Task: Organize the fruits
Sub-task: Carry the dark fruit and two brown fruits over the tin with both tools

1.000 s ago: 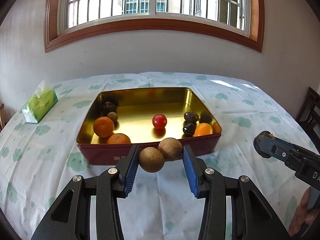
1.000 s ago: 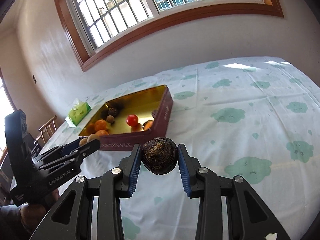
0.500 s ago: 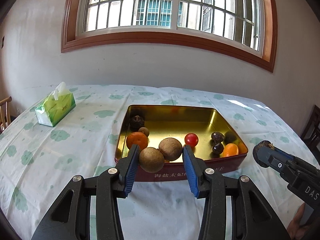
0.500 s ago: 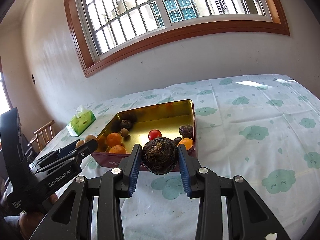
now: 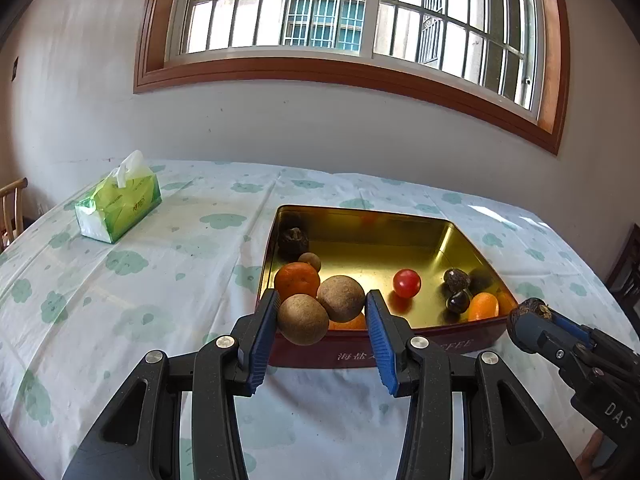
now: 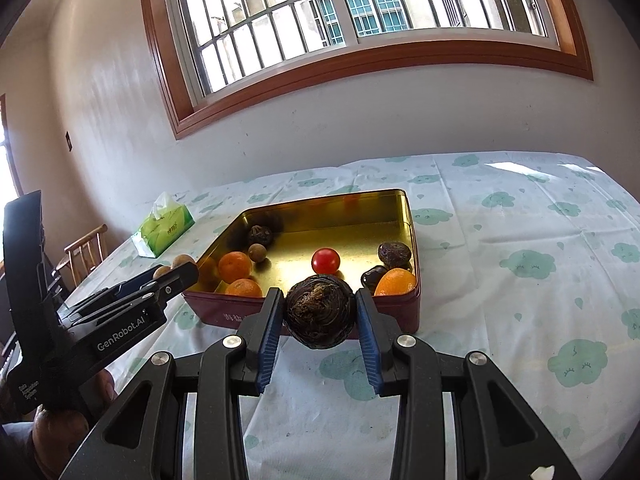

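Pads of the left gripper [image 5: 322,314] clamp two round brown fruits [image 5: 320,308] side by side; the right gripper [image 6: 318,314] is closed on a dark rough-skinned fruit [image 6: 319,312]. Both are held just before the near wall of the red tin [image 5: 440,346], whose gold floor carries oranges [image 5: 297,280], a red tomato [image 5: 407,283] and dark fruits, perhaps dates [image 5: 456,280]. A green tissue pack [image 5: 118,208] sits well apart on the patterned tablecloth [image 5: 160,280].
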